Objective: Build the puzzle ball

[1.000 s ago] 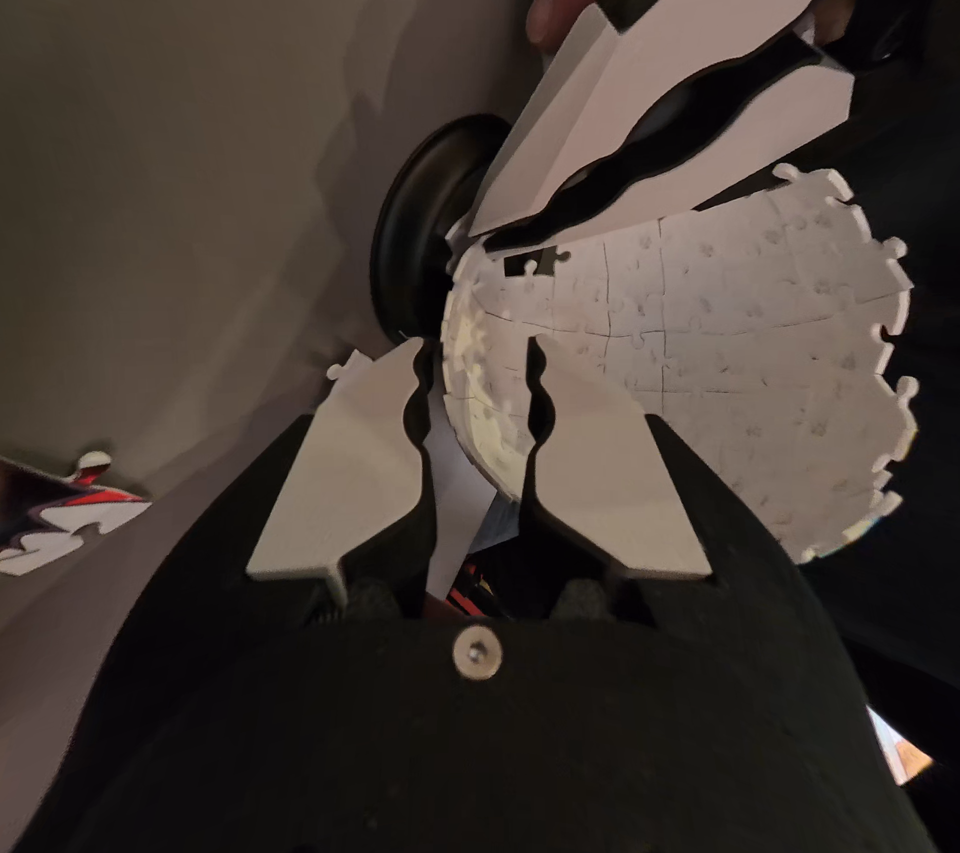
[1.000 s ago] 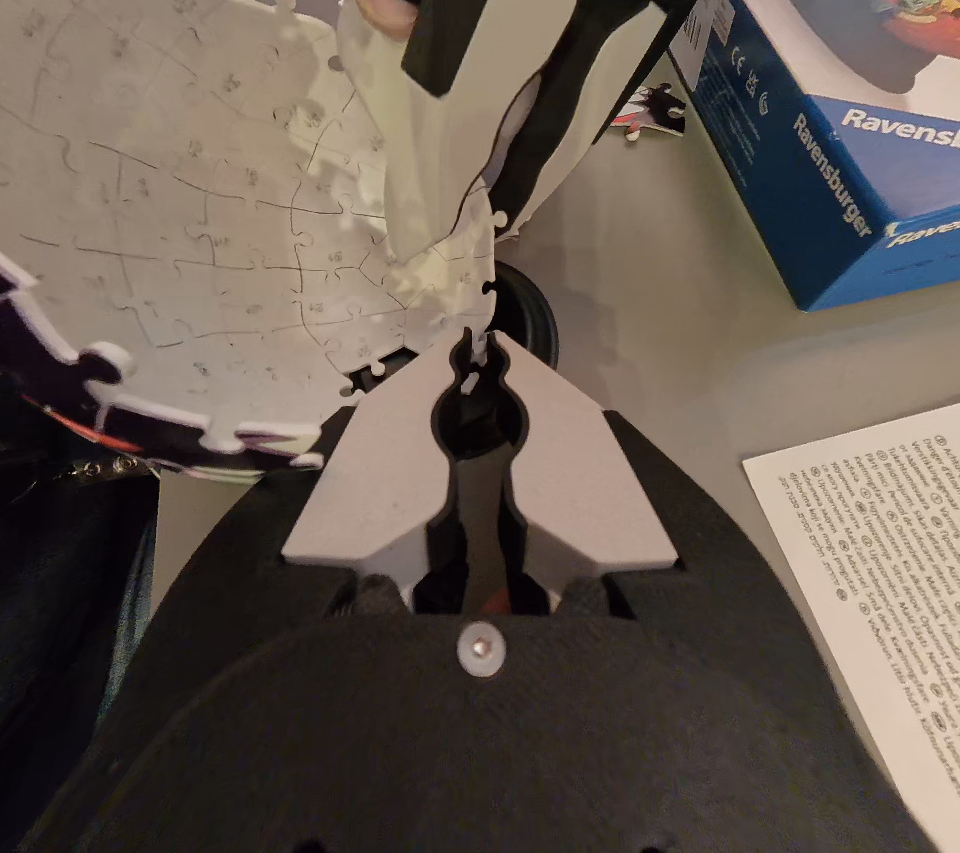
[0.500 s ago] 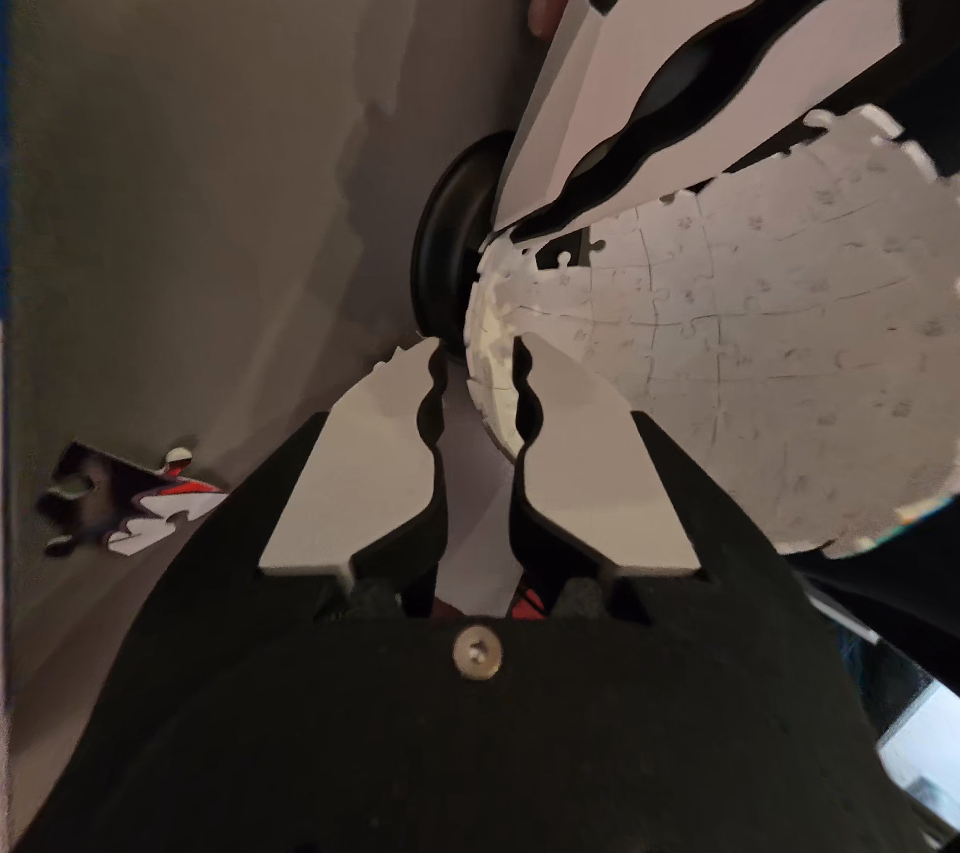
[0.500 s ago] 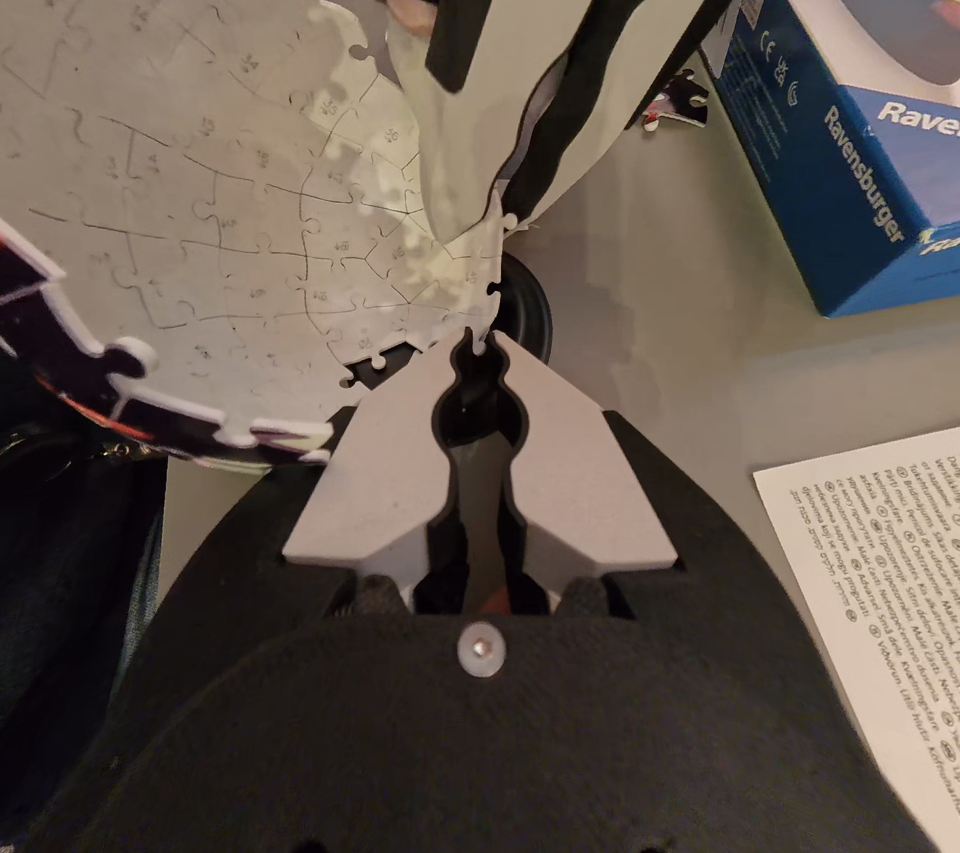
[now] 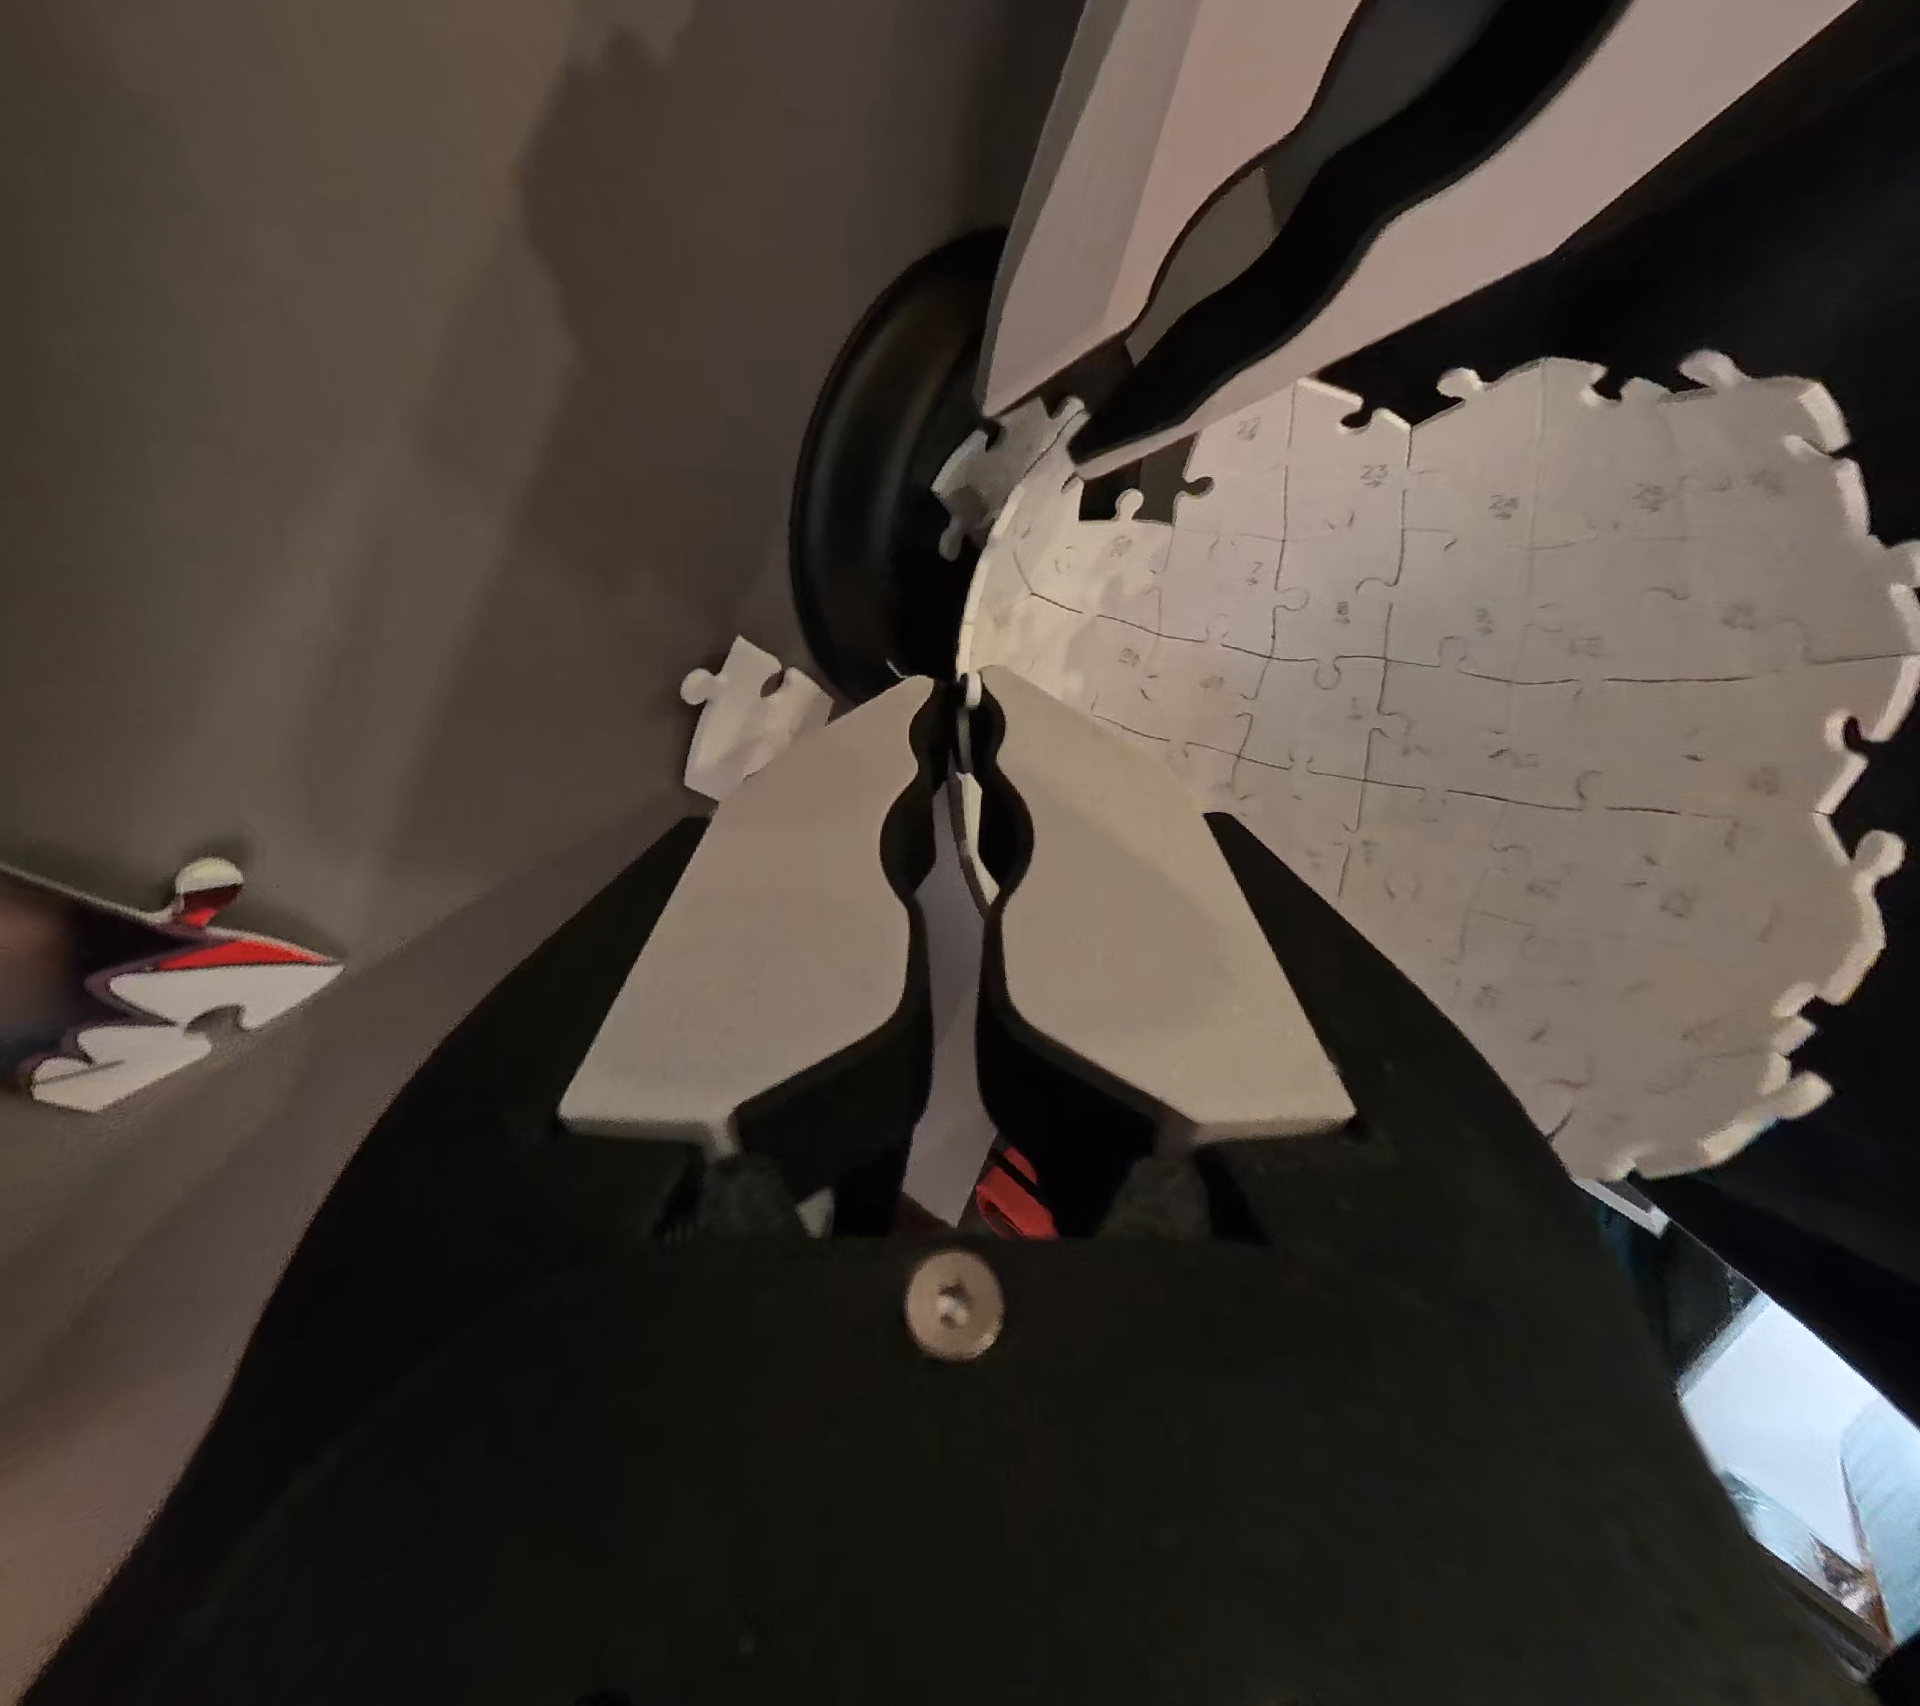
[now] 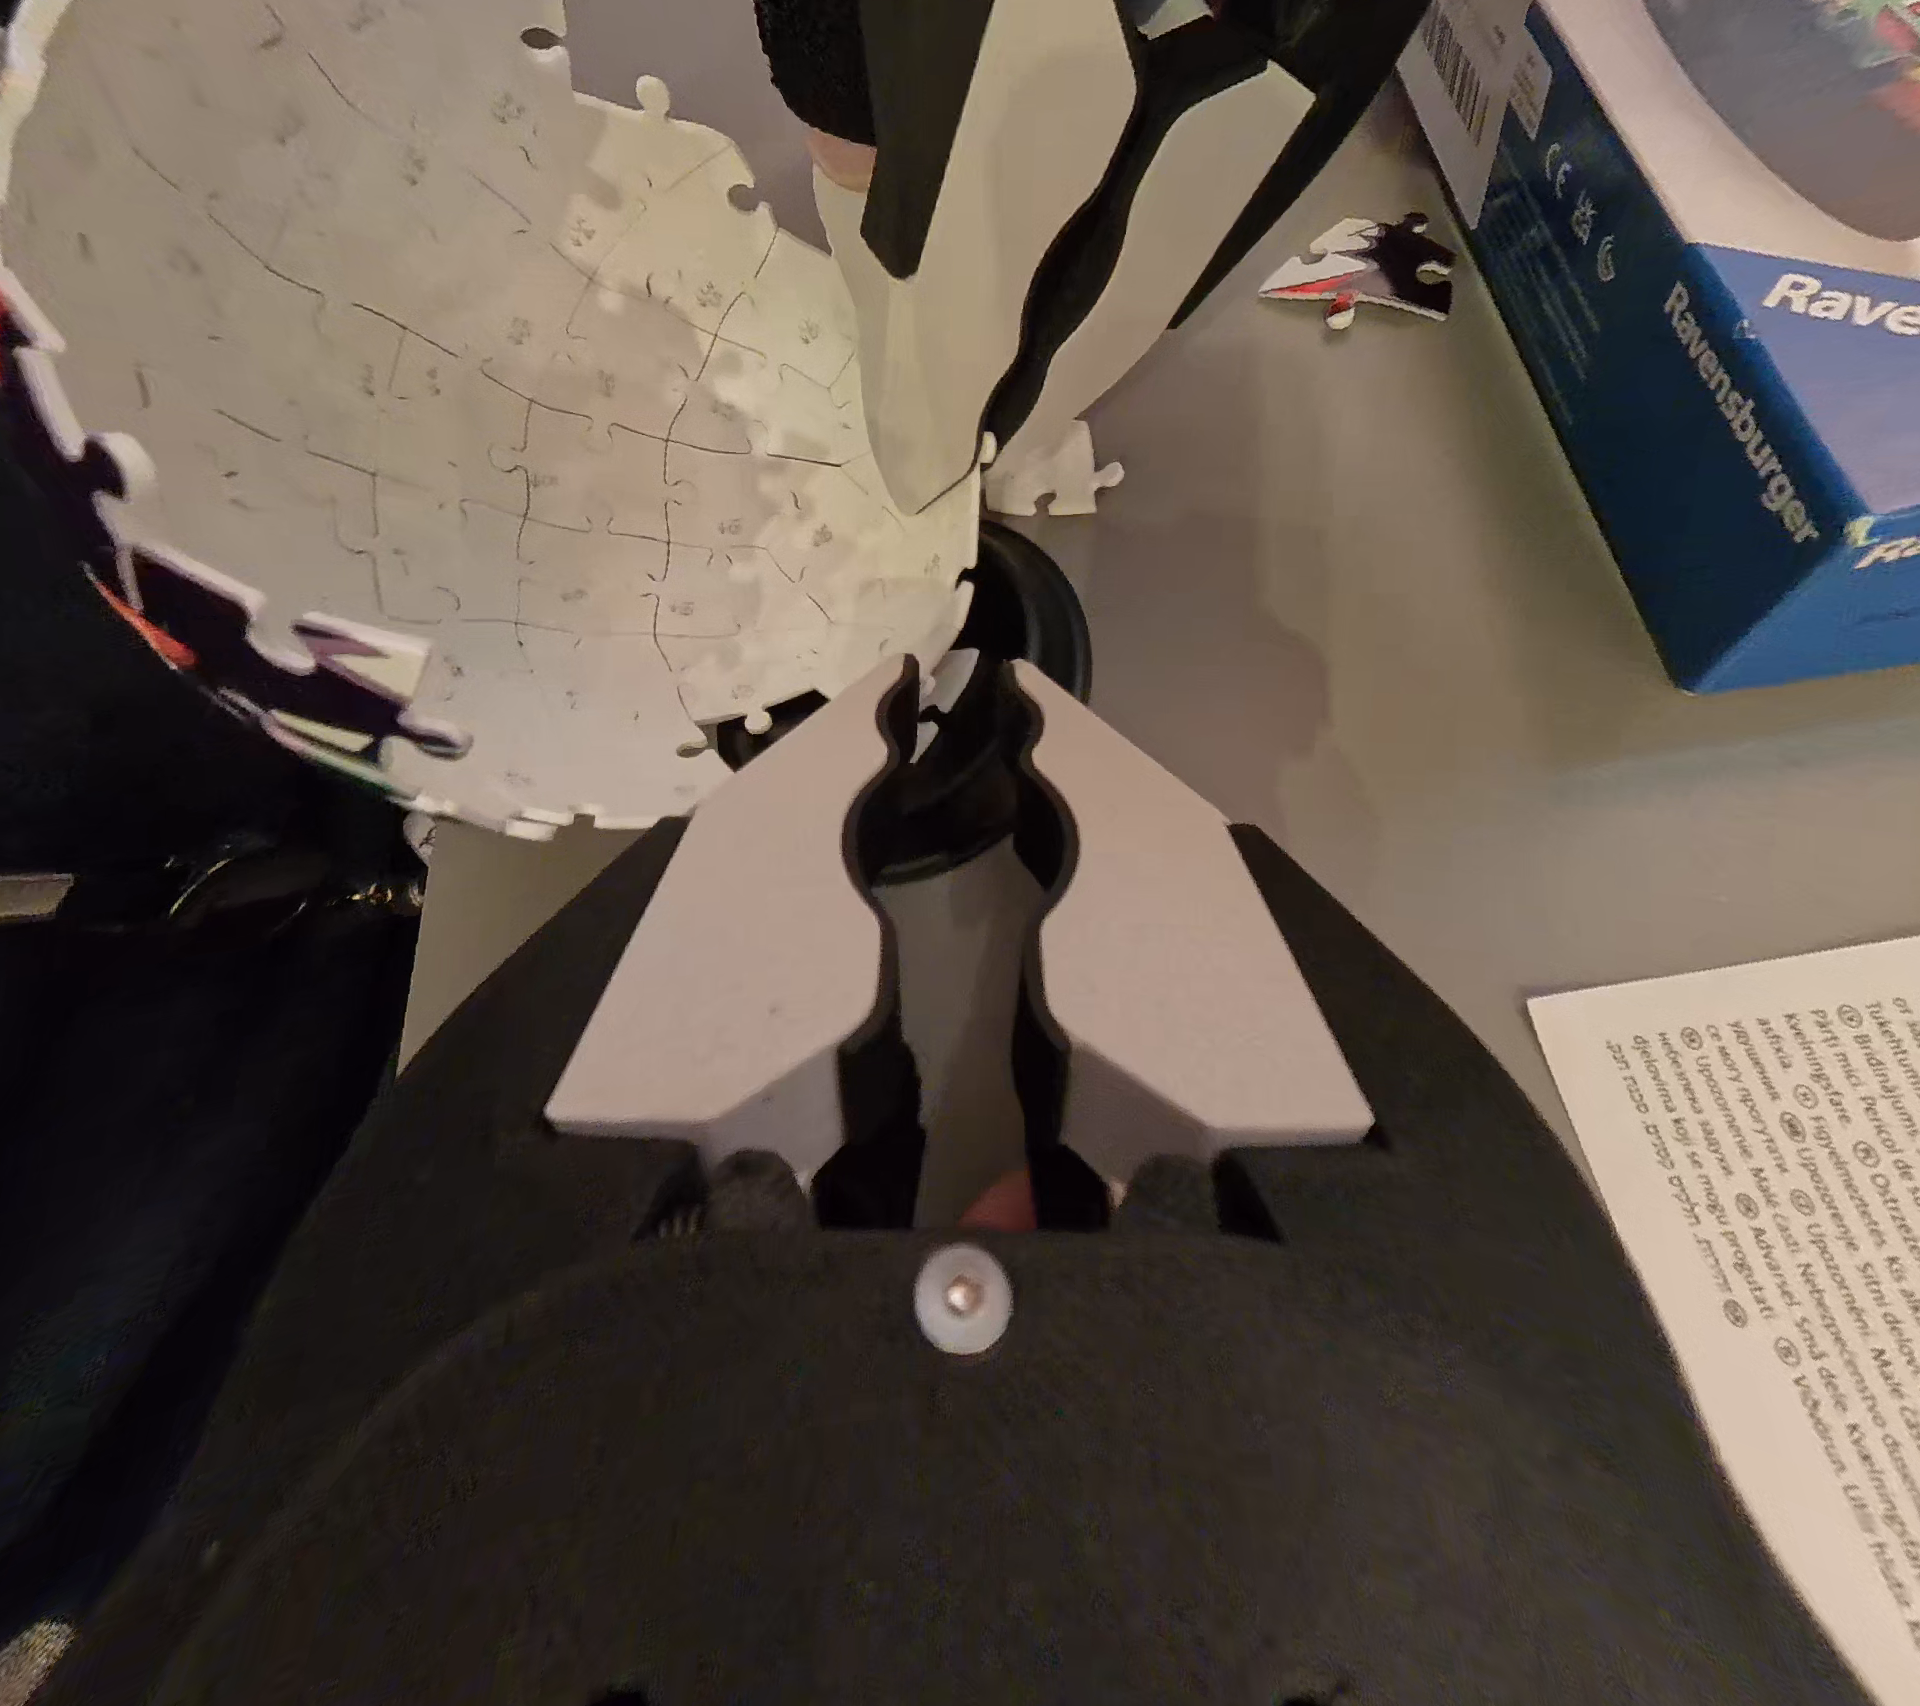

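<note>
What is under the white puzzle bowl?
A round black stand sits under the puzzle bowl, on the table. Only its edge shows; the bowl and grippers hide the rest.

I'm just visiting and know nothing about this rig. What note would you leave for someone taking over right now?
Left gripper: shut on the rim of the half-built ball, held beside the black stand.
Right gripper: nearly closed, a white piece at its tips by a gap in the rim; grip unclear.
Done: roughly half the shell.
Left: seat that piece, then the spare white piece and coloured piece on the table, then the rest.
</note>
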Demonstrator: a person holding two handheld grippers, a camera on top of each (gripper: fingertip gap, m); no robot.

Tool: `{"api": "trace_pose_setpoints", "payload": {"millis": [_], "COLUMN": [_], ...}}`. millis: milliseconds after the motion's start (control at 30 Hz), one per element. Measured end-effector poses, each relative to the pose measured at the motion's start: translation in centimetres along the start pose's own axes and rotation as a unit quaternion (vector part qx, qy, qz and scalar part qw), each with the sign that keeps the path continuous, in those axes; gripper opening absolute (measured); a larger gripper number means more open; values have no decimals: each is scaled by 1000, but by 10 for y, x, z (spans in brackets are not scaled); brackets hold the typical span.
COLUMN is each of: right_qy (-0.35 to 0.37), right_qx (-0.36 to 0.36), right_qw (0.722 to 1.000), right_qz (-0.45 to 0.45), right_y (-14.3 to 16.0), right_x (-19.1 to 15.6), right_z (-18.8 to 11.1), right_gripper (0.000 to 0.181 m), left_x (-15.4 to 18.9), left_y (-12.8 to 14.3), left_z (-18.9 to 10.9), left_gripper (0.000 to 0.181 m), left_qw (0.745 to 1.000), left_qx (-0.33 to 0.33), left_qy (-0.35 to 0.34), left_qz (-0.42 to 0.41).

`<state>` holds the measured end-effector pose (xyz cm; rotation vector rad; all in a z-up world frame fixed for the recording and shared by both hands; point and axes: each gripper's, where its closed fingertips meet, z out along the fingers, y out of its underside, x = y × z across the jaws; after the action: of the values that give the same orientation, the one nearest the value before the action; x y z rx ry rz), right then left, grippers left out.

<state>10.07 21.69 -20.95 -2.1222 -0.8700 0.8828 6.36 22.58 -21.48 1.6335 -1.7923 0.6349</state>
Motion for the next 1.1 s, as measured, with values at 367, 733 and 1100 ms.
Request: {"api": "trace_pose_setpoints", "payload": {"millis": [367, 733, 1100], "right_qy": [24, -7, -33], "right_qx": [-50, -19, -27], "right_qw": [991, 993, 986], "right_qz": [-122, -117, -160], "right_y": [16, 0, -3], "right_x": [-16, -23, -24], "right_z": [9, 4, 9], "right_gripper": [8, 16, 14], "left_x": [0, 12, 13], "left_y": [18, 41, 38], "left_z": [-2, 2, 7], "left_gripper": [2, 2, 2], "left_qw": [1000, 997, 994], "left_qx": [-25, -33, -36], "left_qy": [-1, 10, 35], "left_qz": [-15, -62, -95]}}
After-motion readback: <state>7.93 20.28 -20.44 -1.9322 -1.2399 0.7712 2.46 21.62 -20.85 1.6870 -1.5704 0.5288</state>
